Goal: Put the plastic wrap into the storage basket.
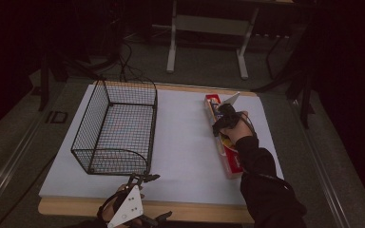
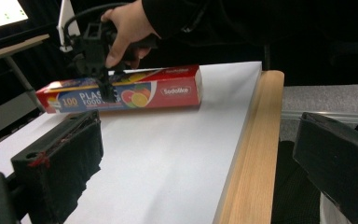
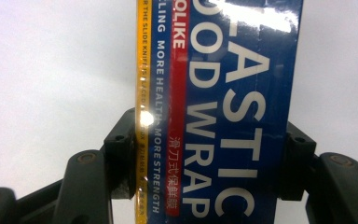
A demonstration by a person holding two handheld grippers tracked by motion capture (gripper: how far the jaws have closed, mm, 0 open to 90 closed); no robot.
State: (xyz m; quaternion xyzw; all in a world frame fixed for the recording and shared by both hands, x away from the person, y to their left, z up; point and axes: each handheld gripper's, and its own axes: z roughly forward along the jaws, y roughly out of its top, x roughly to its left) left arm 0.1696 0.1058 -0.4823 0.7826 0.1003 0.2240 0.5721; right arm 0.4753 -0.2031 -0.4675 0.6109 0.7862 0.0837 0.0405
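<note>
A long red and blue plastic wrap box [image 1: 230,159] lies flat on the white sheet at the table's right side. My right gripper [image 1: 220,128] comes down on its middle from above. In the right gripper view the box [image 3: 228,93] runs between the two jaws, which press on its long sides, so the gripper [image 3: 209,163] is shut on it. In the left gripper view the box [image 2: 168,91] rests on the sheet under that hand and gripper [image 2: 105,91]. My left gripper [image 1: 158,198] is open over the front edge, pointing right, with nothing between its jaws [image 2: 200,158].
A black wire basket [image 1: 90,118] stands on the left half of the white sheet [image 1: 185,152]. The table's wooden front edge [image 1: 190,211] borders the sheet. A table frame [image 1: 171,47] and cables lie on the floor beyond.
</note>
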